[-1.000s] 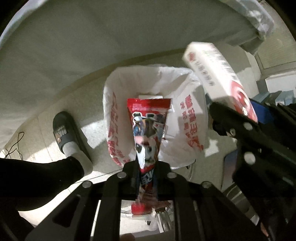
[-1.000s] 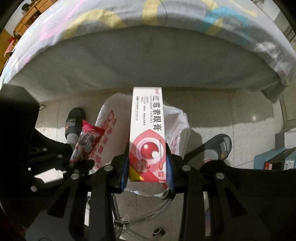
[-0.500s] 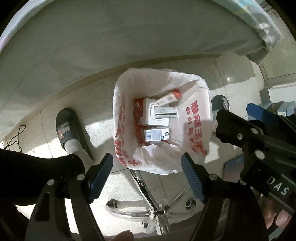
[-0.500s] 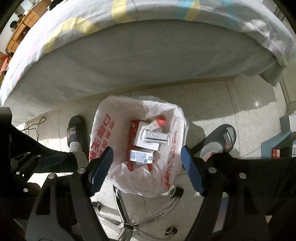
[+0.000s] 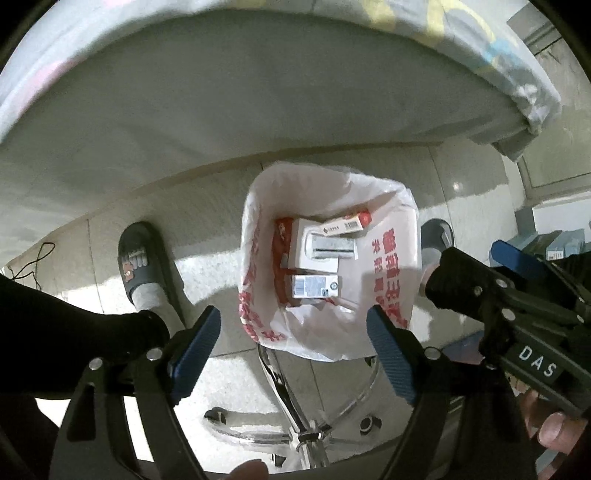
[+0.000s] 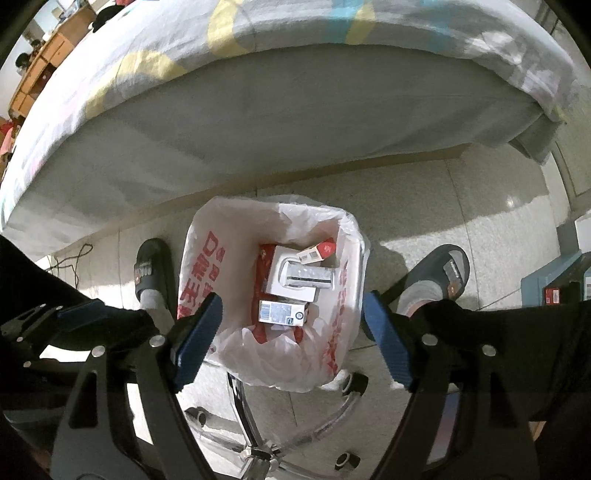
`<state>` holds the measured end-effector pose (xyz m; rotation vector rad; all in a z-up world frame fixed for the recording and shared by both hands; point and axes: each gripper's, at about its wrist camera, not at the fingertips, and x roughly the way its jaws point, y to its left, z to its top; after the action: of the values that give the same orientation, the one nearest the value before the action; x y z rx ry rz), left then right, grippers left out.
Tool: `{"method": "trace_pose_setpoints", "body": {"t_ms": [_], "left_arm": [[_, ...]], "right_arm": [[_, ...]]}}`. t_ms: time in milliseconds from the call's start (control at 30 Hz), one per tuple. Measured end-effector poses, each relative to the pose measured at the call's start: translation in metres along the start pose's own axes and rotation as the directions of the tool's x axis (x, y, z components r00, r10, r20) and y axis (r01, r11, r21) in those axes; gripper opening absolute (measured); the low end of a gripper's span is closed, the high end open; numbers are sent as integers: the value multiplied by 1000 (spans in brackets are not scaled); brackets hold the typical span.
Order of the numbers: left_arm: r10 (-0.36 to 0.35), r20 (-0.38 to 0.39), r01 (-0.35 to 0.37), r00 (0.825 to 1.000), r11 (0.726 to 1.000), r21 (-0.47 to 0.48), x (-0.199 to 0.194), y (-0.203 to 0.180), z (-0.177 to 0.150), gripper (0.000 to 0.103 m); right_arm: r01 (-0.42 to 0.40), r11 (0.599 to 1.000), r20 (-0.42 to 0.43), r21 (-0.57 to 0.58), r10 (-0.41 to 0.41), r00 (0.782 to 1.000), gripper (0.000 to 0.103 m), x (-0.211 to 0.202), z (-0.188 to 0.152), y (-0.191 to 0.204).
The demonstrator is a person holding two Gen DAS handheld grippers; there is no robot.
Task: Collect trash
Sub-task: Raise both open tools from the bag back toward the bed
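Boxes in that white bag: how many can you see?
3: a large white box mid-bag, a red-ended box leaning behind it, a small box in front. More may lie underneath.

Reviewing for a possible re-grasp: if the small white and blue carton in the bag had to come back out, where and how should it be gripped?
Grip the white and blue carton across its short width, coming straight down from above. It lies flat on top of the pile with its long edges exposed; the bag walls block any side approach.

A bed with a pale patterned sheet fills the upper view above a light tiled floor streaked with sunlight; a wooden desk stands far left
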<state>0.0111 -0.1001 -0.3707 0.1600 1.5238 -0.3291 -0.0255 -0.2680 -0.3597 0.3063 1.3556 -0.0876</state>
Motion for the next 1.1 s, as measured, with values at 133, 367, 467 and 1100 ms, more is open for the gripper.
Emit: {"method": "trace_pose_setpoints", "body": {"t_ms": [133,367,467,1100], "left_arm": [[16,59,-16,998,1000,-4,-14,3,2,94],[33,114,-33,993,999,-4,-31,9,1,95],[32,163,-33,986,999,-1,-47,11,1,95],[102,519,-54,848,993,-106,-196,62,59,95]], "right_arm": [[-21,999,29,42,19,999,79,-10,1,-7],[-77,992,107,103,66,992,87,-41,4,-19],[-79,991,149,107,62,987,88,-59,9,-22],[-74,996,359,-53,88,929,89,-169,66,18]]}}
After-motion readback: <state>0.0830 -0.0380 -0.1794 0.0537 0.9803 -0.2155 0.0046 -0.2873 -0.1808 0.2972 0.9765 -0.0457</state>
